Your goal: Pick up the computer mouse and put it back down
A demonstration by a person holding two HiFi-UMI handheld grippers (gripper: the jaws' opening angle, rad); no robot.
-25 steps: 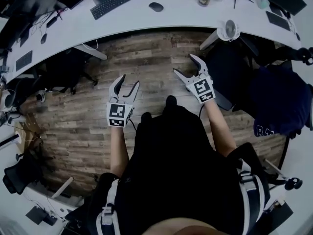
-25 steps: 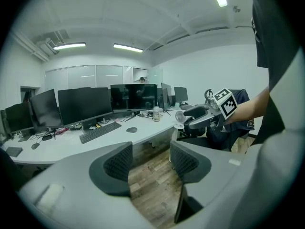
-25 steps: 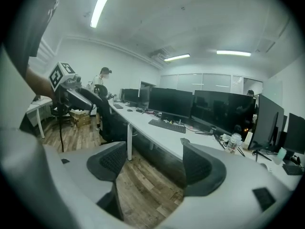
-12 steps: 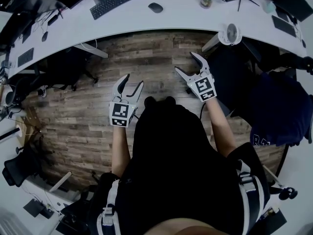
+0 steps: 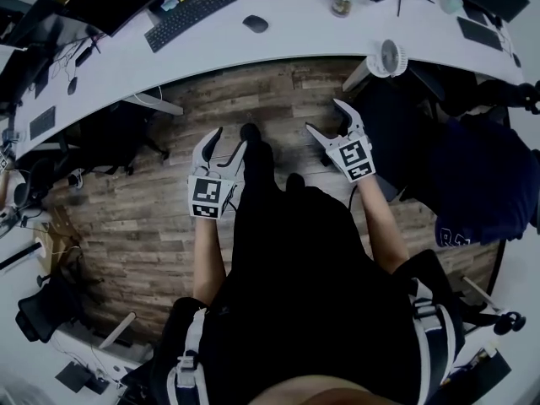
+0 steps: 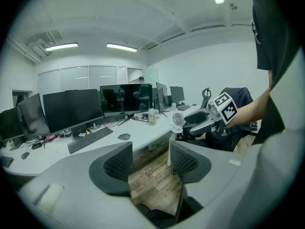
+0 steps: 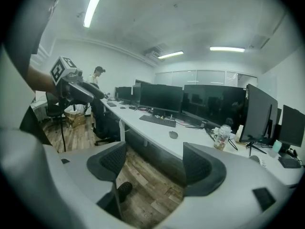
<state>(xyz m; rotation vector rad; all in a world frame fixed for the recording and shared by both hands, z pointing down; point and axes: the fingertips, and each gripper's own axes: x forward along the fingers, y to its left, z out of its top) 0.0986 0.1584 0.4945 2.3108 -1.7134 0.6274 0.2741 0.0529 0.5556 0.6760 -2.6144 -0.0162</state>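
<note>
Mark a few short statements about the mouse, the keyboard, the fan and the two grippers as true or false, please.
1. The mouse lies on the desk, to the right of the keyboard. True.
2. The right gripper is holding the mouse. False: it is open and empty, above the wooden floor and short of the desk.
3. The left gripper is open, with nothing between its fingers. True.
4. The small fan stands on the floor. False: it sits at the near edge of the desk.
</note>
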